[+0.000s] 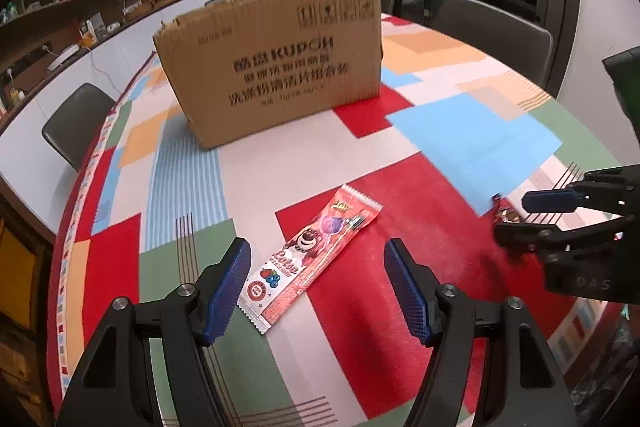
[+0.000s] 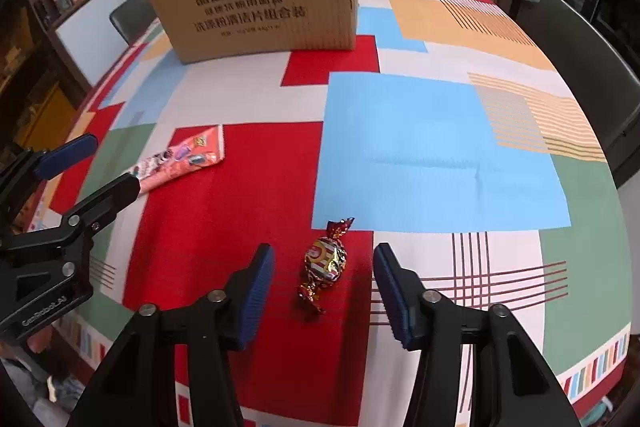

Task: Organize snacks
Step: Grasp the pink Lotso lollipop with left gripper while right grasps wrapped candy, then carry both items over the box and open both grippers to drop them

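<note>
Red foil wraps the candy (image 2: 325,261), which lies on the patterned table (image 2: 440,147) between the two pads of the right tool (image 2: 324,293); the pads stand apart on either side of it, touching nothing. The left tool (image 1: 318,289) is likewise open and empty, straddling the near end of a long pink lolly packet (image 1: 310,259) that runs away toward 1 o'clock. The cardboard box (image 1: 276,63), the likely home for both snacks, stands well apart at 12 o'clock in both wrist views.

The risks look like these. The candy is small, rounded and slick, so if the right pads close off-centre it may squirt out or roll across the cloth. The packet is thin and lies flat; pads coming down too high would close on air, while pressing too low could drag or bunch the tablecloth. The two tools work near each other, so a careless sideways move might knock them together
</note>
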`<state>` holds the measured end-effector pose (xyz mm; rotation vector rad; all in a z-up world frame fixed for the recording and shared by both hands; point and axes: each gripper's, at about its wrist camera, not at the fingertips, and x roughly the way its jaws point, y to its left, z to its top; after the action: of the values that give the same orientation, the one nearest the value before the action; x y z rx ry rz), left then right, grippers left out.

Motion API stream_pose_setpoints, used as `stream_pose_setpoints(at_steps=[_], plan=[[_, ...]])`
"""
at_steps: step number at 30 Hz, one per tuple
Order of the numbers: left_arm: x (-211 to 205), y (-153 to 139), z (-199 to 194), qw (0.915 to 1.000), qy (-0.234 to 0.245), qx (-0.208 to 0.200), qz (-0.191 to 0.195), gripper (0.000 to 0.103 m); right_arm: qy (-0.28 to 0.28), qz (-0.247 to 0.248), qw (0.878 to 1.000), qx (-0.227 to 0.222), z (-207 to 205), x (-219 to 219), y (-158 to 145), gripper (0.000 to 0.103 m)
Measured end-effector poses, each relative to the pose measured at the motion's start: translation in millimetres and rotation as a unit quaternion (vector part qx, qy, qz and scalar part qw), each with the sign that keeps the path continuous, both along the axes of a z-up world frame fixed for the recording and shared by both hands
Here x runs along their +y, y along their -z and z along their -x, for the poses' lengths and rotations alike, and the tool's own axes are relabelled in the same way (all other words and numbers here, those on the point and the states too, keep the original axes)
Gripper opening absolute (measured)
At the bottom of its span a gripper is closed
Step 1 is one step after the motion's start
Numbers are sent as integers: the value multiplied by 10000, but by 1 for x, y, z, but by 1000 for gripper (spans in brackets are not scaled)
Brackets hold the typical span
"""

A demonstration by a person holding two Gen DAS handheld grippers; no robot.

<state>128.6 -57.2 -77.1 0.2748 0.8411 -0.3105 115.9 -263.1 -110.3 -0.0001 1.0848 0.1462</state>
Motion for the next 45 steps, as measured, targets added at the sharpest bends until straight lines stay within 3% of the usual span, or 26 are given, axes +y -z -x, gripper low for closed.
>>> stream_pose_setpoints(at_steps=[7,12,21,24,26,28,35,45], plan=[[5,18,-25,9998,151,133,-83,69,-7,205,9994,265,-5,10,12,35],[9,27,-46,9988,257,405,109,69,-108,396,9989,206,-10,18,12,24],[1,41,-55,9962,530,678,123,69,-132,366,9990,203,-15,23,12,24],[3,41,-56,9948,525,799,356,57,-165,297,9992,204,-18,25,12,24],[3,40,-56,9952,474,768,372,38,-171,180,9995,200,-21,25,12,24],[4,39,-55,9949,433,802,437,30,-177,79,9996,183,-23,25,11,24],[4,37,-50,9939,345,880,575,25,-207,-13,9998,19,-27,28,7,24],[-1,22,-38,9961,144,675,554,25,-276,-165,9993,-194,-31,29,-1,24]])
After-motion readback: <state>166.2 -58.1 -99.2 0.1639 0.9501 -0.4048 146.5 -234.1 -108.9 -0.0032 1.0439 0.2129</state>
